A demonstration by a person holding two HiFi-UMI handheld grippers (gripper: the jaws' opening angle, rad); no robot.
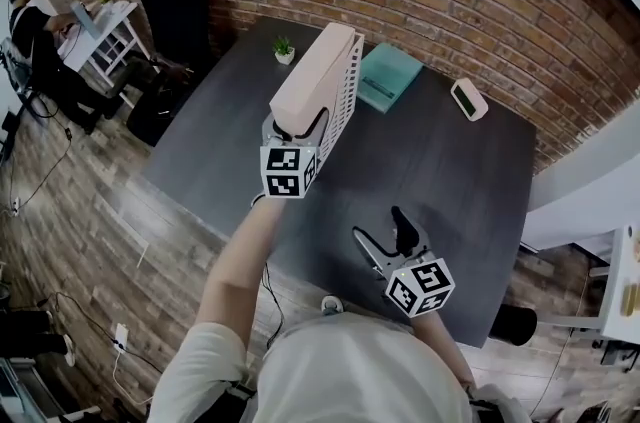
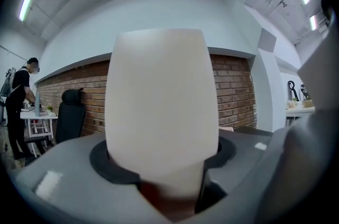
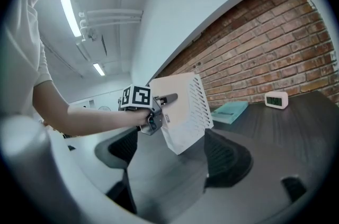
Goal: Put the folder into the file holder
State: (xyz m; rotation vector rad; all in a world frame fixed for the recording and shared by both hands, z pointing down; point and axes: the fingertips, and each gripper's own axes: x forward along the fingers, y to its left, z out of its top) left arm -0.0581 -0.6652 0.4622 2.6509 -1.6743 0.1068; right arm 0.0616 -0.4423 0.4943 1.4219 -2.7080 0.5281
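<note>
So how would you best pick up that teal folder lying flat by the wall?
By its near edge, I'd guess, coming in low from the front. The folder lies flat and thin on the table, so only an edge gives jaws something to close on; that side is free, while the file holder crowds its left. The open right gripper is empty.

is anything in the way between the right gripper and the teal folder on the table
Nothing visible. Only bare table lies between the open, empty right gripper and the teal folder. The white file holder, gripped tilted by the left gripper, sits beside the folder, off that path rather than across it.
</note>
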